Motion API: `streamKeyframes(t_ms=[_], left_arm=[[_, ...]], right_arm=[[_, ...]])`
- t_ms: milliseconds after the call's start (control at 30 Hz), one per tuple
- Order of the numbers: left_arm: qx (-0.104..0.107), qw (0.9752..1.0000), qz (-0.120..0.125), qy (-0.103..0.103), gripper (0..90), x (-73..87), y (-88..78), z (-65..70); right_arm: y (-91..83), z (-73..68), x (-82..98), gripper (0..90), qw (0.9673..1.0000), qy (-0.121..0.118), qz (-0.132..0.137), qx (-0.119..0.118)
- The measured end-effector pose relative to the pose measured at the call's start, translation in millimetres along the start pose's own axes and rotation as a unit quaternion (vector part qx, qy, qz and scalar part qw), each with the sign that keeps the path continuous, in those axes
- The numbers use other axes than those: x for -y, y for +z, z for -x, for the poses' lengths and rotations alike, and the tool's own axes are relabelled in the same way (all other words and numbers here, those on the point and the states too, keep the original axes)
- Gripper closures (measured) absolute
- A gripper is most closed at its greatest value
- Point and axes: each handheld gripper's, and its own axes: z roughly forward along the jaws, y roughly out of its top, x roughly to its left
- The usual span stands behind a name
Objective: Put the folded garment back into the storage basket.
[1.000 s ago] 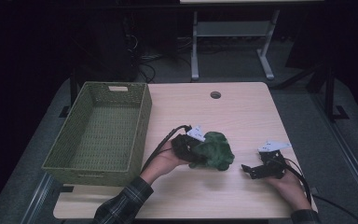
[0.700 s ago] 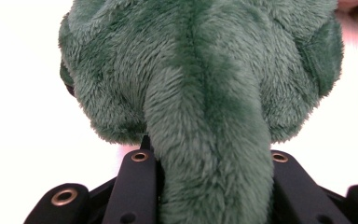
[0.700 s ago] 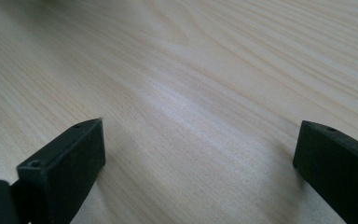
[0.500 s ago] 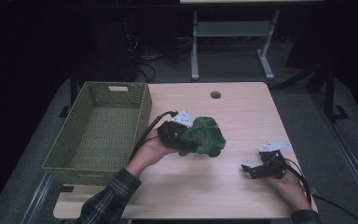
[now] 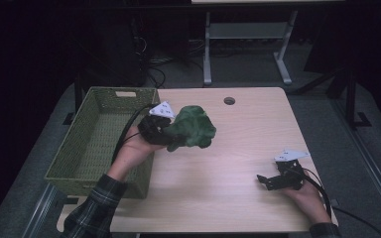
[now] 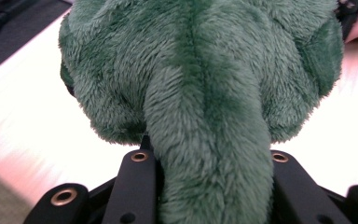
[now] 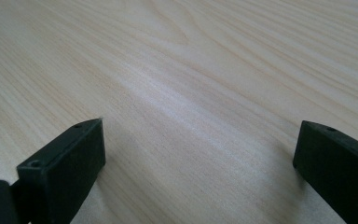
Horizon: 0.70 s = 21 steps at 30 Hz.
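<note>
- High view: left gripper (image 5: pixel 171 134) clamped on green plush toy (image 5: pixel 192 128), raised above the table (image 5: pixel 258 119), just beside the basket (image 5: pixel 92 144) rim.
- Right gripper (image 5: pixel 264 180) rests near the front edge, jaws apart, bare wood between.
- Left gripper view: plush cut off at top.

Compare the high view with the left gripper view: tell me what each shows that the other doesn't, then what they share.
High view alone: the green woven basket at the table's left, the round hole in the tabletop, and the right gripper resting open near the table's right front.

Left gripper view alone: close up, a long furry limb of the green plush toy runs down between the left gripper's two black jaws, which press on it.

Both: the toy, held by the left gripper, and the pale wooden table.
</note>
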Motion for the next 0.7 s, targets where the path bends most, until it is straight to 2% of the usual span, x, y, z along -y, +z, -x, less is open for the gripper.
streamKeyframes(t_ms=[167, 300, 433, 700], left_arm=[[-0.027, 0.9995, 0.004, -0.014, 68.1, 11.1, -20.0, -13.3], [-0.055, 0.9981, 0.007, -0.028, 68.0, 23.4, -37.1, -24.9], [-0.081, 0.9956, 0.01, -0.044, 68.0, 37.5, -54.1, -35.3], [-0.118, 0.9902, 0.013, -0.074, 68.0, 69.5, -76.4, -52.0]], right_arm=[[0.0, -0.2, -0.1, 1.9, 1.0, 0.001, 0.0, 0.001], [0.1, 0.1, 0.0, 1.9, 1.0, -0.001, 0.0, 0.001], [0.1, -0.1, -0.1, 1.9, 1.0, 0.0, 0.0, 0.001], [0.2, -0.1, -0.1, 1.9, 1.0, 0.0, 0.0, 0.001]])
